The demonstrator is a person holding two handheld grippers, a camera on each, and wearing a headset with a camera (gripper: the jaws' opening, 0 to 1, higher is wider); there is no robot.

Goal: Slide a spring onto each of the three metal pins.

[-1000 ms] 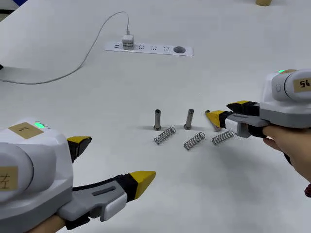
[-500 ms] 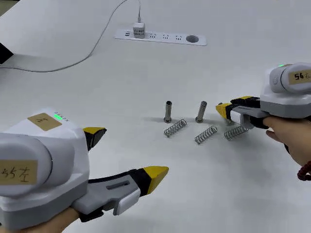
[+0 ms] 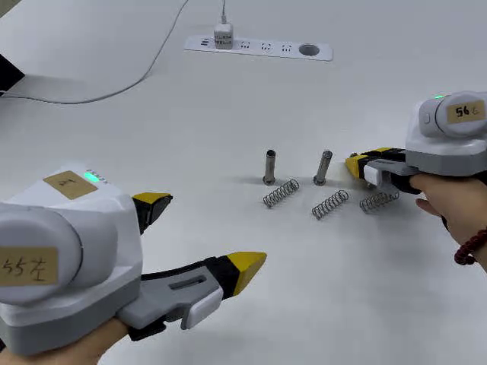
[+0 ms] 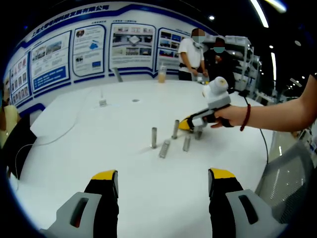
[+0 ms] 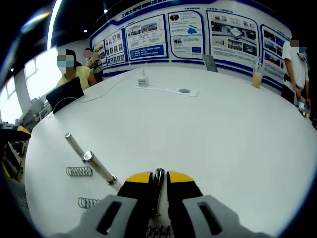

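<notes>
Right gripper [image 3: 356, 165], mid-right, is clamped on the third pin [image 5: 158, 174]: best hold it upright and steady while the wide-open left gripper [image 3: 202, 233], lower left, fetches the nearby spring [image 3: 378, 201].

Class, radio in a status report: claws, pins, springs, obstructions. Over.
Left claw open, hovering clear. Right claw shut on end pin. Springs lying loose, none fitted. No obstruction.
</notes>
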